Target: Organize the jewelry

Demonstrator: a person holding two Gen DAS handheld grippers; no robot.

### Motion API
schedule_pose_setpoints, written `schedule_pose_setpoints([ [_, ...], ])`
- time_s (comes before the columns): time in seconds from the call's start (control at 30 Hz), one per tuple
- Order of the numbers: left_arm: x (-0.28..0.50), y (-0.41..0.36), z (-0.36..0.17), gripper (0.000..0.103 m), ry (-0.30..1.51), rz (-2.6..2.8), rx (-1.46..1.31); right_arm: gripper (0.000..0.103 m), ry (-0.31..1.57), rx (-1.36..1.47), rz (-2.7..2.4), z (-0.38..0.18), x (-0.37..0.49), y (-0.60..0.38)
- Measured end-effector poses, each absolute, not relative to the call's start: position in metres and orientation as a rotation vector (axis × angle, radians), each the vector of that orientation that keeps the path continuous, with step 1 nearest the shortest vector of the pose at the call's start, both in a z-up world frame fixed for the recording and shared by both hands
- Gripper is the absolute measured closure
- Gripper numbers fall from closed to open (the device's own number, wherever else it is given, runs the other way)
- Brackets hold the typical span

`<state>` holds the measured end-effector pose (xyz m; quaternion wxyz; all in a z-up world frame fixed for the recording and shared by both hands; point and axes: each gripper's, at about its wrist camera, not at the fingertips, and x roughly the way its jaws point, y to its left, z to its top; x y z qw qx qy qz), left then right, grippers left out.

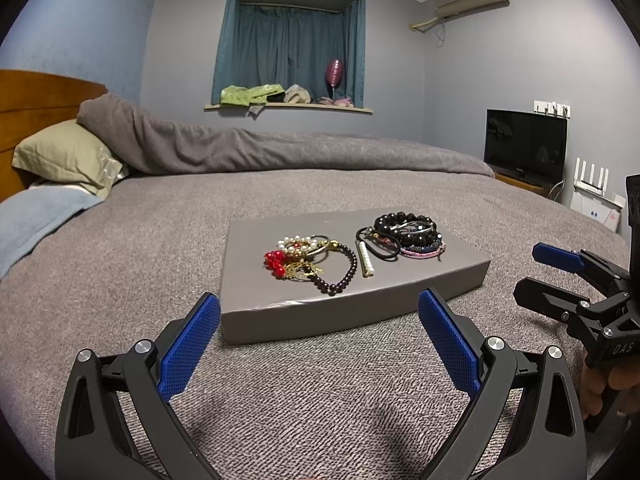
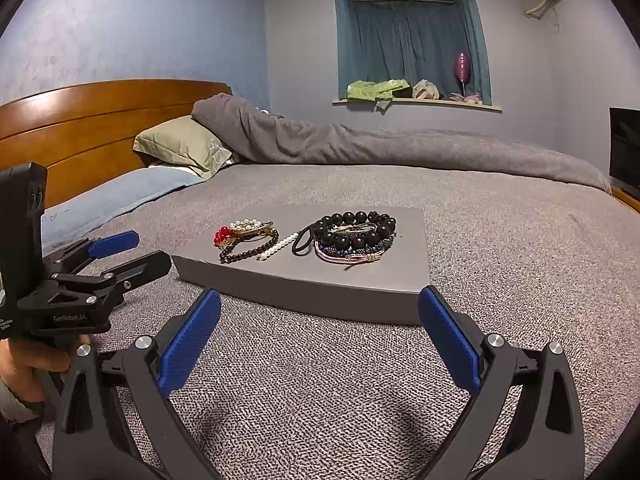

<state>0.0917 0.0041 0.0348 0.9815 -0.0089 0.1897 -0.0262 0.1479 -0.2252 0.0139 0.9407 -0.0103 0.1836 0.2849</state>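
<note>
On the far left a green pillow (image 1: pixel 68 156) and a blue pillow (image 1: pixel 40 220) are lying against the wooden headboard (image 2: pixel 100 120), with a rolled grey duvet (image 1: pixel 240 148) stretching across the far side of the bed (image 1: pixel 140 260).

The left hand-held gripper (image 1: pixel 320 312) is hovering low over the bed with its blue pads (image 1: pixel 188 352) spread wide apart and nothing between them. A flat grey box (image 1: pixel 280 320) is sitting on the bed just ahead of it, its near edge lying between the two fingertips in the left wrist view.

On the left part of the box top a tangle of jewelry is lying: a pearl bracelet (image 1: pixel 296 244), red beads (image 1: pixel 274 262) and a dark bead bracelet (image 1: pixel 344 276), touching one another. Just beside them to the right a short pearl strand (image 1: pixel 366 260) is lying on its own. Further right a second heap is sitting, a large black bead bracelet (image 1: pixel 404 226) resting on top of thinner bands (image 1: pixel 424 250) and a black hair tie (image 1: pixel 380 246).

The right hand-held gripper (image 2: pixel 320 312) is also hovering over the bed in front of the box, its jaws standing wide apart and holding nothing. In its own view the black bead heap is lying straight ahead, well beyond the fingertips, and the box's near edge is running between them.

At the far right a dark television (image 1: pixel 524 144) is standing against the wall.
</note>
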Motion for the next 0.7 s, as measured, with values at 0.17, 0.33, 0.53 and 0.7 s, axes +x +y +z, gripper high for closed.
schedule_pose_setpoints([
  [0.17, 0.0916, 0.0039, 0.0349, 0.005, 0.381, -0.053, -0.018, 0.006, 0.375, -0.021, 0.581, 0.0139, 0.1479, -0.2252],
  [0.33, 0.0907, 0.0054, 0.0340, 0.005, 0.377, -0.061, -0.020, 0.006, 0.374, -0.021, 0.581, 0.0139, 0.1479, -0.2253],
  [0.53, 0.0912, 0.0059, 0.0334, 0.005, 0.382, -0.059, -0.016, 0.006, 0.375, -0.019, 0.581, 0.0137, 0.1479, -0.2250],
  [0.7, 0.0919, 0.0062, 0.0333, 0.005, 0.384, -0.058, -0.015, 0.005, 0.376, -0.019, 0.581, 0.0138, 0.1479, -0.2252],
])
